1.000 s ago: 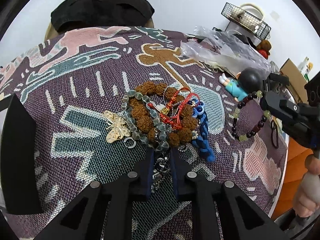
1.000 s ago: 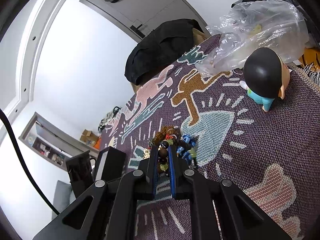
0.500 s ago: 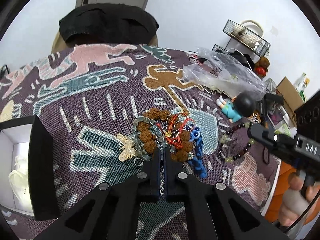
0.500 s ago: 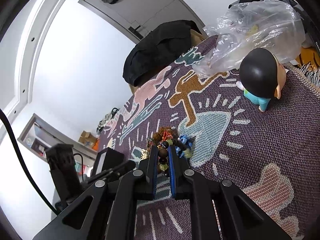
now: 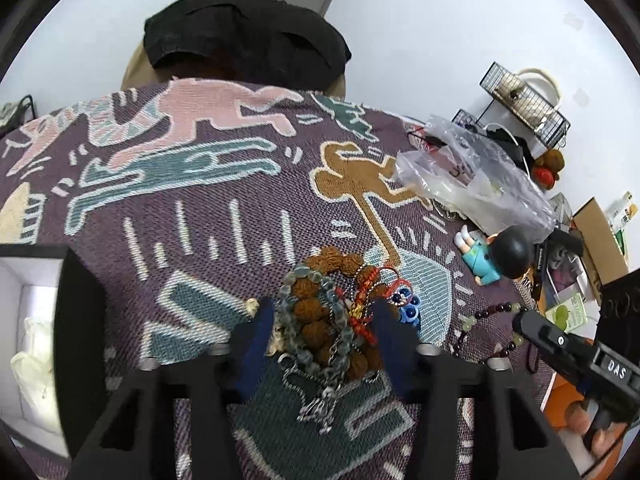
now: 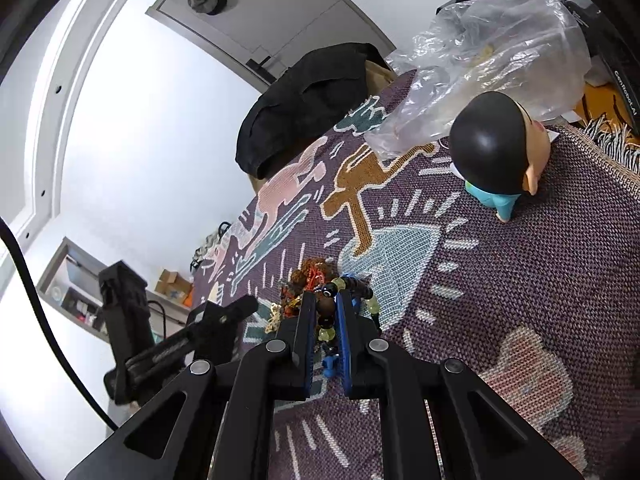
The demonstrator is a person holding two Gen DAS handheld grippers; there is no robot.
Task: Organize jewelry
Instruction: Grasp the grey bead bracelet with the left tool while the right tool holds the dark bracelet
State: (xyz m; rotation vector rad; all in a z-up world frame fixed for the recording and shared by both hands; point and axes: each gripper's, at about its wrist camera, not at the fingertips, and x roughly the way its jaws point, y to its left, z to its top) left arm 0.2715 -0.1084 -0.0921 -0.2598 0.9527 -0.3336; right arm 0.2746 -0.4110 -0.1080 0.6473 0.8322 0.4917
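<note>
My left tongs [image 5: 324,340] sit at the lower centre of the left wrist view, and their jaws are opening. Between them lies the jewelry pile [image 5: 332,320], on the woven patterned cloth [image 5: 200,216] that covers the counter: a brown seed-bead bracelet [image 5: 316,320], a ring of pale grey-green glass beads [image 5: 298,280], red cord [image 5: 372,284], and a silver chain with a pendant [image 5: 320,408] trailing toward the bottom of the frame. The pads do not press on any of it. A blue braided piece [image 5: 408,312] lies just right of the pile.

At the left edge of that view stands an open black box with a white lining [image 5: 36,320].

My right tongs [image 6: 324,320] are pinching a dark beaded bracelet [image 6: 326,310] with pale green beads (the jaws stand nearly together, a dark bead wedged between them). In the left wrist view this bracelet hangs in a loop at the right of the frame, from the tip of those tongs.

Toward the upper right of the right wrist view, a small black-haired figurine [image 6: 496,152] in blue clothes lies on the cloth, beside a crumpled clear plastic bag [image 6: 492,56]. A black garment [image 5: 244,36] is draped over a chair at the far edge of the counter.
</note>
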